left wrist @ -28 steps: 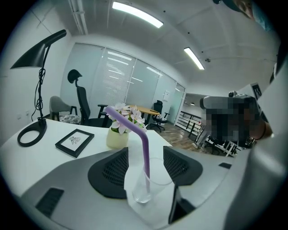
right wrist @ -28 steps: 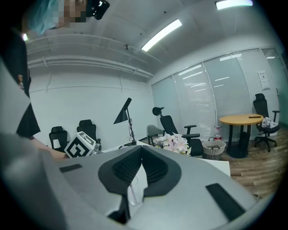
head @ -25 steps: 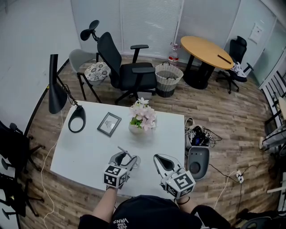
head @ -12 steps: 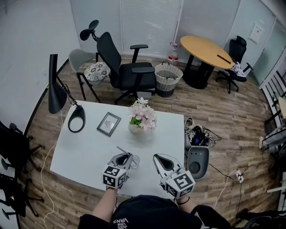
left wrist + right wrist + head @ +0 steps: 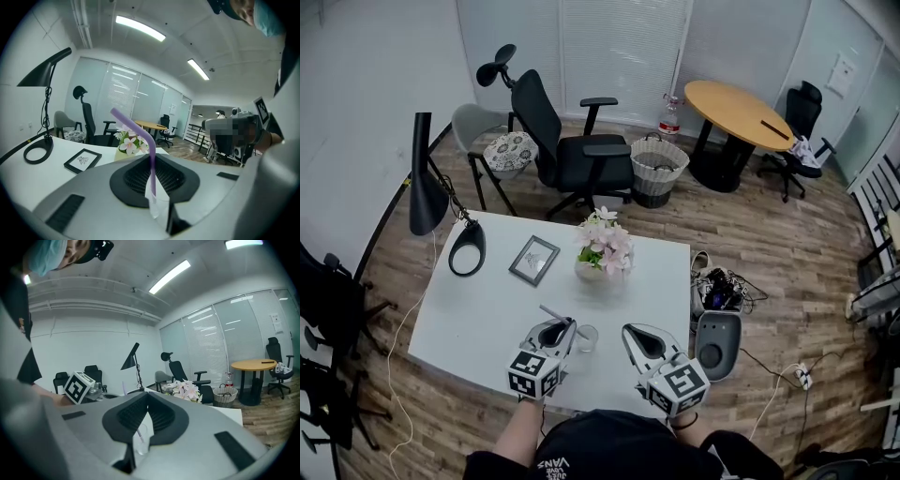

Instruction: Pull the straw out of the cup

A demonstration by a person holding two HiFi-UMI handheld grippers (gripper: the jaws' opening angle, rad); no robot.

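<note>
purple bendy straw (image 5: 151, 164) clamped
our l tool (image 5: 567, 326) just closed on it to lift it from clear plastic cup (image 5: 586, 337); r tool (image 5: 628, 331) shut, empty.

Left gripper (image 5: 566, 324) jaws now tight around straw (image 5: 152, 161)

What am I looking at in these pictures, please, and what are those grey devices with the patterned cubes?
No robot here: a person holds grey tongs in each hand; the patterned cubes are part of them. The wide picture comes from a camera on the person's head, looking down; the other two from cameras riding on each tongs, looking along the jaws. On the white table stand a black desk lamp, a picture frame, a vase of pink flowers and a clear cup. The left tongs have just been closing and pinch a purple straw whose lower end is in the cup. The right tongs are shut and empty.
</note>
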